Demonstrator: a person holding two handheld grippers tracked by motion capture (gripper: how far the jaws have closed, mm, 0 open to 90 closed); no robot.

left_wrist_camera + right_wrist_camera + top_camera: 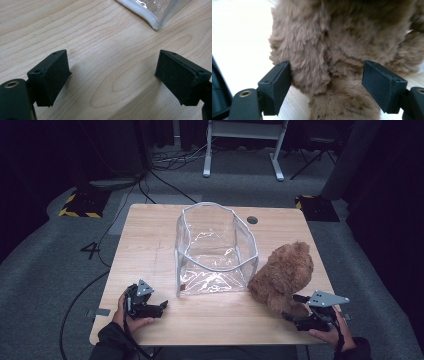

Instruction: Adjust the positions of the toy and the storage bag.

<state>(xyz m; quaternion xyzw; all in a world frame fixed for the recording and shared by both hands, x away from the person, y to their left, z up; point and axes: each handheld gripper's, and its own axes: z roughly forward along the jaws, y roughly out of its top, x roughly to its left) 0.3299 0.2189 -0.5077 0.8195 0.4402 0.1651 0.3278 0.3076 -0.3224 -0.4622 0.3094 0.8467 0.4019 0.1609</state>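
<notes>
A brown teddy bear [282, 272] sits on the right side of the wooden table [150, 230], leaning against a clear plastic bag [215, 250] with a grey rim that stands open in the middle. My right gripper [290, 306] is at the bear's near side, and its wide jaws straddle a furry lower part of the bear [342, 37]. The left pad brushes the fur while the other pad stands a little off it. My left gripper [162, 307] rests low over bare wood at the front left, open and empty [112, 75], with the bag's corner [155, 15] ahead of it.
A round cable hole [252, 220] sits in the table's far right part. Beyond the table lie grey carpet, cables and the white legs of a stand [242, 150]. Bare wood stretches left of the bag and along the front edge.
</notes>
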